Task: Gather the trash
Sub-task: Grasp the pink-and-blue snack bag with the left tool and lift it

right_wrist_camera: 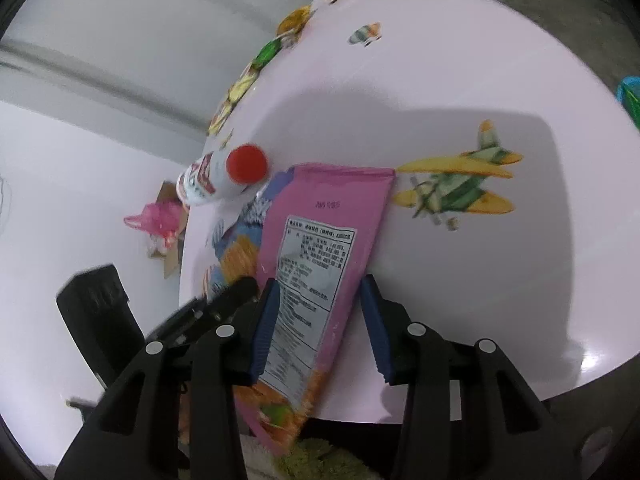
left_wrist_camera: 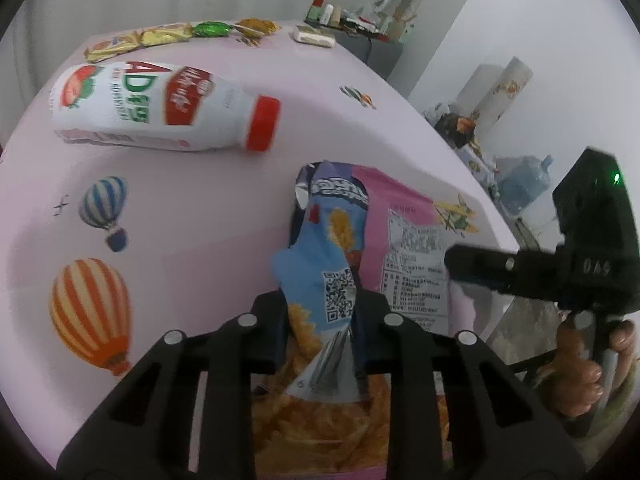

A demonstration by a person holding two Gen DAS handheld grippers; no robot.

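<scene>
My left gripper [left_wrist_camera: 320, 312] is shut on the crumpled blue side of an empty snack bag [left_wrist_camera: 384, 232] at the pink table's near edge. The bag's pink back with its white label also shows in the right wrist view [right_wrist_camera: 320, 248]. My right gripper [right_wrist_camera: 316, 316] is open, its blue pads either side of the bag's pink half, not pinching it. The right gripper [left_wrist_camera: 480, 264] also appears at the right of the left wrist view. A white drink bottle with a red cap [left_wrist_camera: 160, 108] lies on its side beyond the bag; it shows in the right wrist view too [right_wrist_camera: 224, 176].
Several snack wrappers [left_wrist_camera: 160, 36] line the table's [left_wrist_camera: 192, 208] far edge, with a small white box [left_wrist_camera: 314, 36] beside them. Clutter and a water jug [left_wrist_camera: 524, 180] stand on the floor to the right. A pink plastic bag [right_wrist_camera: 156, 220] lies on the floor beyond the table.
</scene>
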